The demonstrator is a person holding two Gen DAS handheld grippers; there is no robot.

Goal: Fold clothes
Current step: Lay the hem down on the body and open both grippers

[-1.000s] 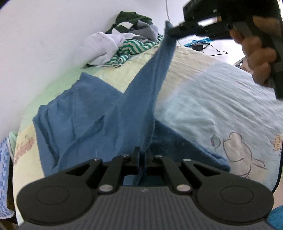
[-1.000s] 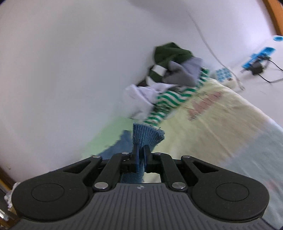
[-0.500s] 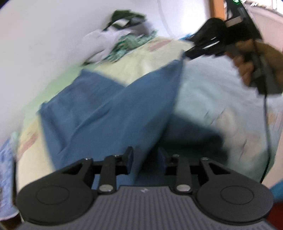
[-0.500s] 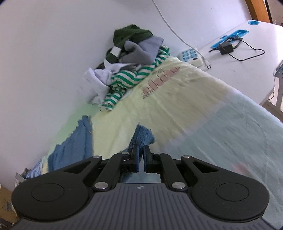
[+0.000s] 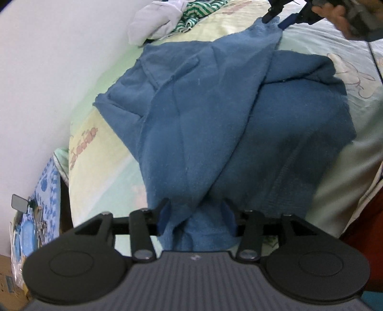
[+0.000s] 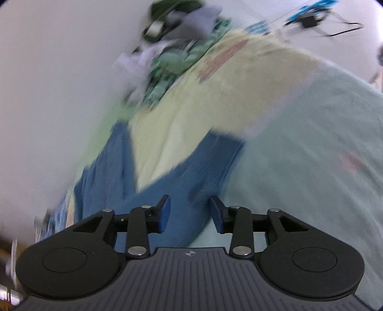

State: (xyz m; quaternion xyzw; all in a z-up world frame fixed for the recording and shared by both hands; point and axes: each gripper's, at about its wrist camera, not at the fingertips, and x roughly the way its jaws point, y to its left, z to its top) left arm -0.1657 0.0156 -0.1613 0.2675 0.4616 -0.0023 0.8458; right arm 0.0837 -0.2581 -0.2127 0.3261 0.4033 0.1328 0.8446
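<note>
Blue sweater flat on bed, long fold running near-to-far. My left gripper opening over its near end, right gripper opening over far corner; nothing gripped.

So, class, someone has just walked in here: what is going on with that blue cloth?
A person with a gripper in each hand is folding a blue garment on a bed with a pastel sheet. One part is laid over the rest. The jaws of the left gripper and right gripper are opening, cloth lying loose between them. A pile of other clothes waits by the wall.
</note>
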